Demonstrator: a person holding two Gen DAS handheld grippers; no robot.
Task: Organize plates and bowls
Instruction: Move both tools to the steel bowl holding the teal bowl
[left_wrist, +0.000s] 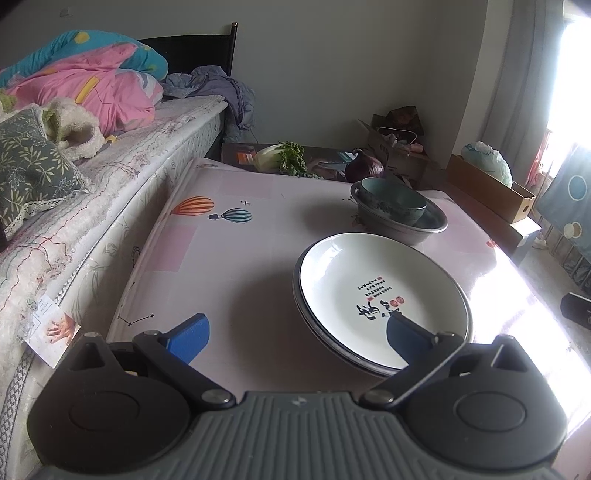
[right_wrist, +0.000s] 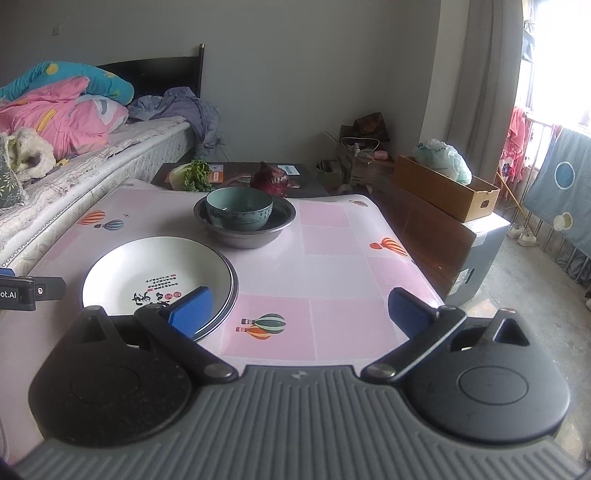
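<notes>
Plates: white plate with calligraphy (left_wrist: 384, 295) stacked on at least one more plate, whose rims show beneath at the edge; stack at centre right of the left wrist view, lower left of the right wrist view (right_wrist: 159, 280), on the worktop (right_wrist: 332, 258).
Bowls: teal bowl (right_wrist: 239, 208) nested inside a grey metal basin (right_wrist: 247, 236), just behind the plates, upper centre of the right view; upper right of centre in the left view (left_wrist: 399, 210).
Left tongs (left_wrist: 295, 334): spread wide apart, holding nothing, hovering at the near edge of the plate stack; right blue finger overlaps the plate rim in the frame, contact not clear.
Right tongs (right_wrist: 295, 314): spread wide apart, empty, above bare pink cloth at lower centre, beside the plates.
Done so far: plates gathered in one pile, bowl set in basin; by appearance two tidy groups already.
Left to do: likely little; perhaps moving a stack or straightening it. Plates sit slightly offset.
Surroundings: bed (left_wrist: 110, 166) at left, red cabbage (right_wrist: 269, 179) and greens (right_wrist: 195, 173) beyond the worktop.
</notes>
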